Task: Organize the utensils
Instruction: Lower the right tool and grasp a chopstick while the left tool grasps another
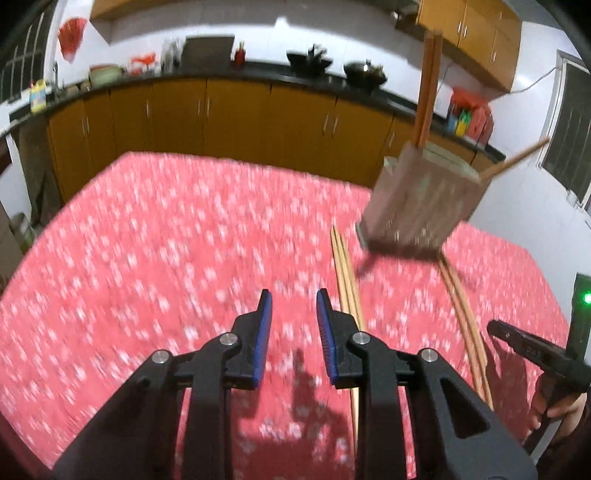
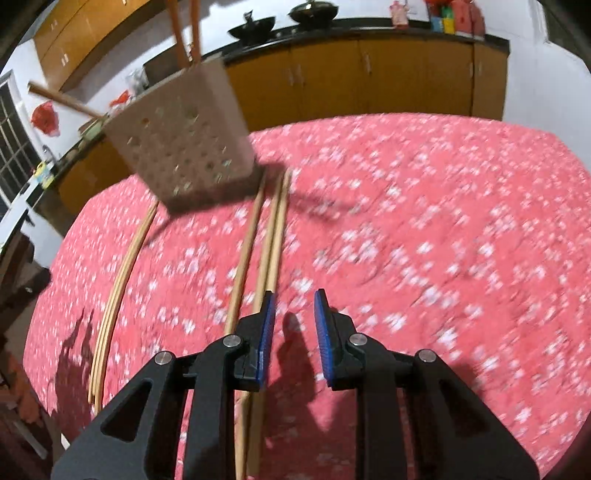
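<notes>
1. Closest up, the left gripper (image 1: 294,300) has its blue pads a small gap apart with nothing between them, just red tablecloth (image 1: 166,258) showing through.
2. Same deal for the right gripper (image 2: 294,301): jaws slightly apart, empty, hanging over the cloth.
3. Just beside the left gripper's right finger lies a pair of chopsticks (image 1: 347,273), flat on the table and running away from the camera. A second pair (image 1: 463,310) lies further right.
4. In the right wrist view, 3 sticks (image 2: 266,236) run right under its left finger; I can't tell if they touch.
5. Further back stands the perforated utensil holder (image 1: 421,199) with 2 chopsticks upright in it and 1 leaning out sideways.
6. Way back: yellow cabinets (image 1: 236,114), black counter, woks (image 2: 251,27). Everything's pretty motion-blurred.
</notes>
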Demonstrator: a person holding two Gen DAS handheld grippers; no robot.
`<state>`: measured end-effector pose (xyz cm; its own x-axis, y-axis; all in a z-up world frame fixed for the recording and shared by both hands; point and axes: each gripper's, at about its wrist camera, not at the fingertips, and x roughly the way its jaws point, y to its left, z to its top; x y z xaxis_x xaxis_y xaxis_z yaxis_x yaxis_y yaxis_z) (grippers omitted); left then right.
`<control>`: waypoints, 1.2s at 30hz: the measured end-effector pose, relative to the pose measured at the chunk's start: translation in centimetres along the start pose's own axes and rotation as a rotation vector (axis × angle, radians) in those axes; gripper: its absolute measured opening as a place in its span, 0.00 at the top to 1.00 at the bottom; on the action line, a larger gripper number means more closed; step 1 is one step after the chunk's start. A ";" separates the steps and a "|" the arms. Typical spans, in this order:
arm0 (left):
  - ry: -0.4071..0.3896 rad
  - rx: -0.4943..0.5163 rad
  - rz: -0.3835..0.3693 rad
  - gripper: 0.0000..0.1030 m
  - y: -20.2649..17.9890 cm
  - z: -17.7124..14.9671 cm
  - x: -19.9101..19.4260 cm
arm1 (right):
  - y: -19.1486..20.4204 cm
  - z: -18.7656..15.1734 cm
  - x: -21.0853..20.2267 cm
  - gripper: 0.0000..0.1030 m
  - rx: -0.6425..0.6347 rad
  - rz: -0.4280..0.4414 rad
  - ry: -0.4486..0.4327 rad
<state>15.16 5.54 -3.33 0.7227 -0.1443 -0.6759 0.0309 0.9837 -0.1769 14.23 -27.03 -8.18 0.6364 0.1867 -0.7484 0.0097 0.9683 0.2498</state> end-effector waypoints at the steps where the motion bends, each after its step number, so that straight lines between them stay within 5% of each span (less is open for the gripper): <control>1: 0.013 0.002 -0.003 0.75 0.0 -0.6 0.2 | 0.3 -0.2 0.2 0.78 -0.004 0.003 0.006; 12: 0.076 0.026 -0.038 0.75 -1.9 -2.0 1.3 | 1.3 -1.1 0.9 0.78 -0.068 -0.026 0.029; 16: 0.100 0.032 -0.059 0.75 -2.3 -2.3 1.9 | 2.1 -1.4 1.1 0.92 -0.143 -0.103 0.012; 23: 0.131 0.052 -0.094 0.79 -3.0 -2.8 2.5 | -0.6 -0.6 1.2 0.93 -0.035 -0.156 -0.016; 36: 0.179 0.157 -0.055 0.85 -5.0 -4.2 4.1 | -0.6 -0.9 0.8 0.93 -0.059 -0.165 -0.023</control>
<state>15.03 -0.45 -8.20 0.5838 -0.2005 -0.7868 0.1838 0.9765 -0.1125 14.03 -27.35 -9.48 0.6477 0.0216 -0.7616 0.0704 0.9936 0.0881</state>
